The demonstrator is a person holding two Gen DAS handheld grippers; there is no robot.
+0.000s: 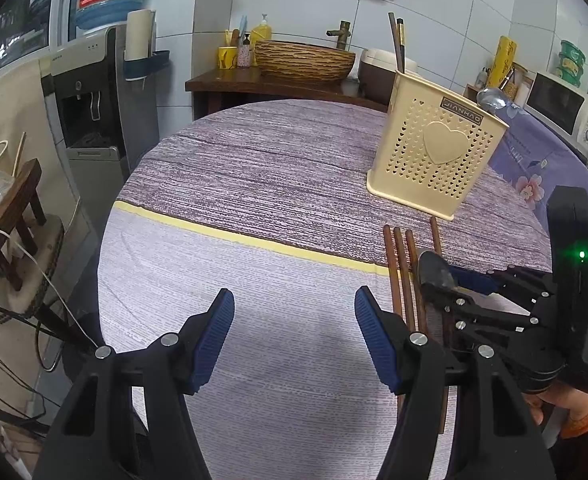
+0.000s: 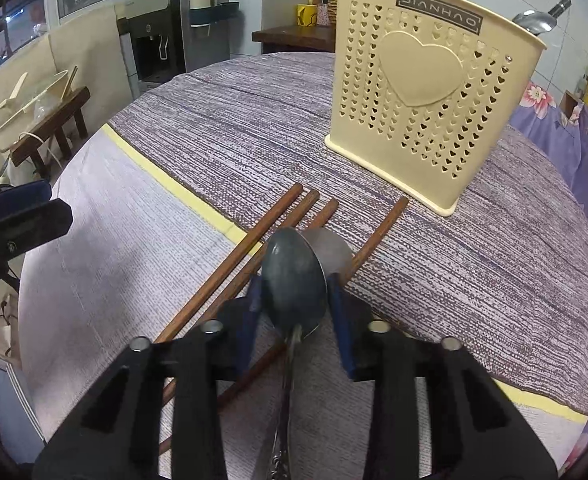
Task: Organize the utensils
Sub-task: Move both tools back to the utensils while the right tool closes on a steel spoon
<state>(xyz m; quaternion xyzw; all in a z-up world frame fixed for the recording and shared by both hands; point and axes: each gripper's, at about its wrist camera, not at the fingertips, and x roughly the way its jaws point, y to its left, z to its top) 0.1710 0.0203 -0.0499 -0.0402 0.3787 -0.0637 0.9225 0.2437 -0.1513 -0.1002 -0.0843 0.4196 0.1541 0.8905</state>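
Observation:
A metal spoon (image 2: 292,264) lies among several brown wooden chopsticks (image 2: 230,264) on the table. My right gripper (image 2: 295,280) is shut on the spoon, its blue pads pressing both edges of the bowl, and the handle runs back under the gripper. A second paler spoon bowl (image 2: 332,250) shows just behind it. The left wrist view shows this right gripper (image 1: 450,276) low over the chopsticks (image 1: 400,264). To their left, my left gripper (image 1: 294,296) is open and holds nothing above the pale cloth. Beyond them stands a cream heart-patterned holder (image 2: 426,108) with a spoon (image 2: 534,22) in it.
The round table (image 1: 254,168) wears a purple striped cloth with a yellow band (image 1: 230,234). Left of the table stand a water dispenser (image 1: 90,92) and a wooden stool (image 1: 10,216). A sink counter (image 1: 278,80) is behind, and a microwave (image 1: 566,108) at right. A hand (image 1: 566,404) holds the right gripper.

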